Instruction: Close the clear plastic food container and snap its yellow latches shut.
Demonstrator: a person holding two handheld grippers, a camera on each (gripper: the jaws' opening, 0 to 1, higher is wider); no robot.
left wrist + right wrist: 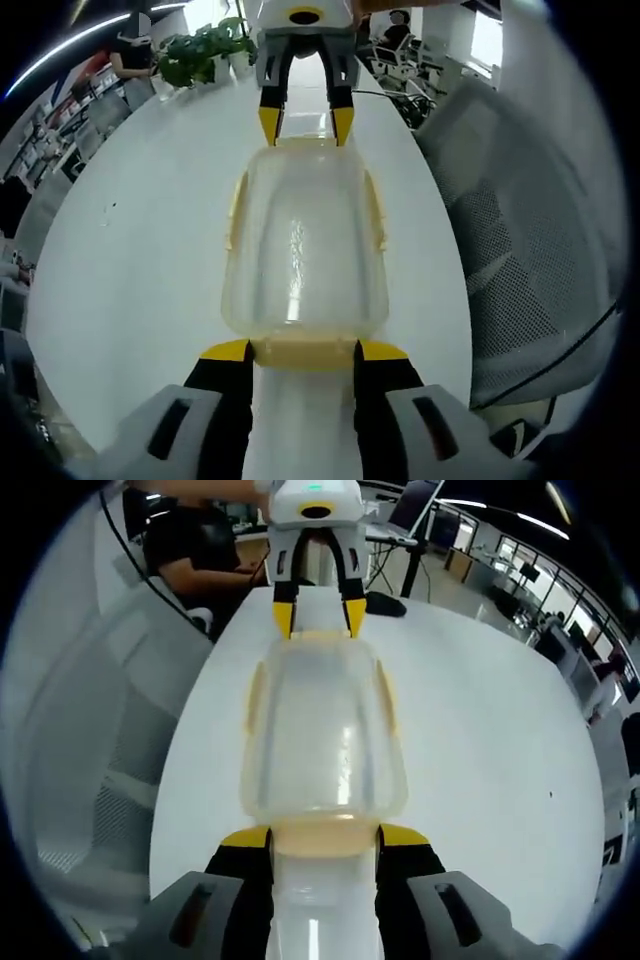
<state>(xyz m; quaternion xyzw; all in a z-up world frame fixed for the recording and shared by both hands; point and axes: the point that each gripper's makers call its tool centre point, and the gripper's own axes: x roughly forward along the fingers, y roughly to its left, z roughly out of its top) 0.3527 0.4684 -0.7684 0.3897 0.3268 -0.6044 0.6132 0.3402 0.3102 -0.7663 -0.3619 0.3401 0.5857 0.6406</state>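
1. Clear container (305,245) sits lid-on in the middle of the white tabletop (130,260), long axis running between the two grippers. Lid looks seated; no visible gap at the rim.
2. Left gripper (304,350): jaws spread about as wide as the near end latch (303,352), tips at its two corners. Bracketing the latch, not clamped on it; real contact is hard to tell.
3. Right gripper (324,837) mirrors that at the opposite end, jaws open around its end latch (323,835). From the left gripper view it sits at the far end.
4. Why opposed: likely so each end pins the box against the other's push, so it can't slide on the smooth top.
5. Side latches (256,702) lie along the long walls; whether they're snapped I can't tell.
6. Mesh office chair (520,260) right of the table, clear of the work.
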